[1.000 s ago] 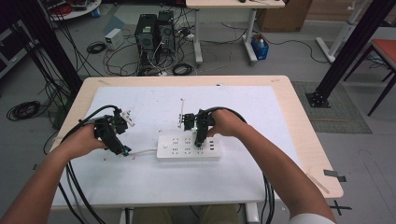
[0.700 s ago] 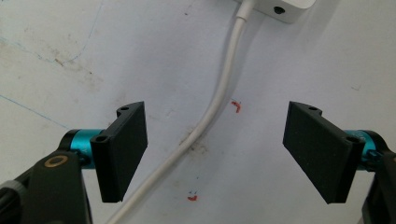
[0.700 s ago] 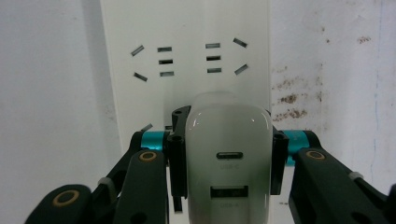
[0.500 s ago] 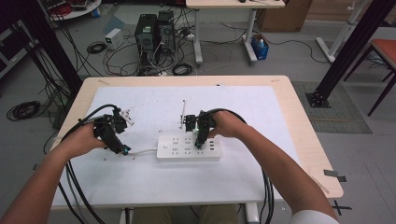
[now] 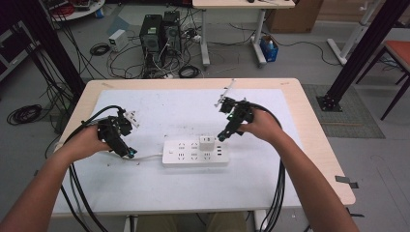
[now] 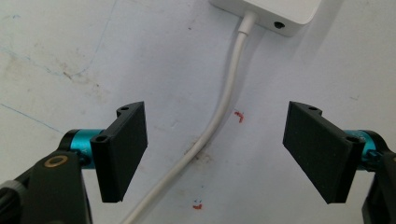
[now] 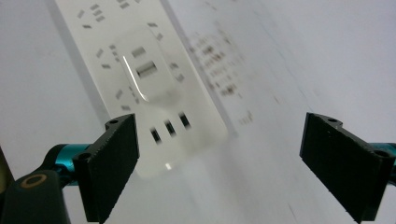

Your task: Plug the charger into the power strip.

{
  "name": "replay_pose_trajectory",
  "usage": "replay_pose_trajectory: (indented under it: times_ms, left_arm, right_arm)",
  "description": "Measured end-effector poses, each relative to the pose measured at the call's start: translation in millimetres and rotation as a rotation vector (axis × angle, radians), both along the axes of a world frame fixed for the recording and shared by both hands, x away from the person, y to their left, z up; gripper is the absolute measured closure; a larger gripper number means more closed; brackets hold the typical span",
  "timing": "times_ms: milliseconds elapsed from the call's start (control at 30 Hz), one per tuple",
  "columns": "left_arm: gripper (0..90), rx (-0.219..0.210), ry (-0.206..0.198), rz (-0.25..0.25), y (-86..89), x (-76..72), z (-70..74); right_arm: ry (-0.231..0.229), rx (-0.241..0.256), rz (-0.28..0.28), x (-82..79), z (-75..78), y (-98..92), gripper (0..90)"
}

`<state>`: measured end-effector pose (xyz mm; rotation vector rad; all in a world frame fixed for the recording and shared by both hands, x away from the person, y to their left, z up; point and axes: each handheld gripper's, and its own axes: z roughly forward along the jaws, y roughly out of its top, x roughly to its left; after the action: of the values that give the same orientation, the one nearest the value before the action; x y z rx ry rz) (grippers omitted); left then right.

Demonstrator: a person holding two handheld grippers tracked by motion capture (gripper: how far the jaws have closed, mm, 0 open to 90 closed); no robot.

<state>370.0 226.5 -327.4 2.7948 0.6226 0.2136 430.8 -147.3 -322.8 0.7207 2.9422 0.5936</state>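
Risk first: we judge the white charger [image 5: 207,142] seated in the power strip [image 5: 195,153] could be knocked loose or tilted if the right gripper [image 5: 223,136] swings back in carelessly, since it hangs just right of the strip's far right corner with jaws spread and nothing between them. We also note motion blur in the right gripper view, so a quick move near the strip could nudge the whole strip across the smooth sheet.

Left gripper [image 5: 126,152] sits left of the strip, jaws apart and empty, straddling the strip's white cord [image 6: 219,116] without touching it. Closing there would pinch the cord and drag the strip sideways.

Materials: strip [image 7: 140,70] is glossy white plastic, long and flat, with rows of slotted sockets and three small ports near one end. Charger [image 7: 148,70] is a rounded white block, shiny, standing on the strip's far row, right of centre. Cord is round, smooth and gently curved. White sheet [image 5: 159,111] beneath the strip is matte, scuffed, with faint pen marks. Table [image 5: 314,140] edge around it is pale wood. Jaw pads [image 6: 121,156] are flat, black and matte.
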Motion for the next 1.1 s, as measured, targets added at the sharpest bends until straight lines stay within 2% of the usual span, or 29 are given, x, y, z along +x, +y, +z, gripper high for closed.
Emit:
replay_pose_trajectory:
  times_ms: [100,167,267,467,567,733,1100]
  left_arm:
    - [22.0,0.006,0.003,-0.011,0.0,-0.4,2.8]
    - [22.0,0.006,-0.001,-0.009,-1.0,-1.5,3.8]
    - [22.0,0.010,-0.002,-0.021,-1.9,-2.5,7.1]
    - [22.0,-0.009,-0.016,-0.007,0.4,-6.3,15.2]
    - [22.0,-0.002,-0.022,-0.007,1.0,-7.6,17.6]
    - [22.0,-0.006,-0.028,0.000,1.8,-8.0,19.9]
    - [22.0,-0.006,-0.039,0.001,1.2,-7.2,20.7]
  right_arm:
    - [-0.020,-0.026,-0.058,-9.2,6.7,-20.4,11.2]
    - [-0.019,-0.037,-0.074,-16.5,9.4,-30.7,11.2]
    - [-0.042,-0.086,-0.103,-25.9,10.6,-41.5,11.2]
    - [-0.032,-0.193,-0.079,-39.4,12.4,-60.0,11.2]
    - [-0.013,-0.214,-0.088,-41.6,13.8,-69.3,11.1]
    - [0.002,-0.243,-0.102,-44.1,12.0,-76.9,11.1]
    - [-0.013,-0.225,-0.078,-45.1,11.7,-71.4,11.1]
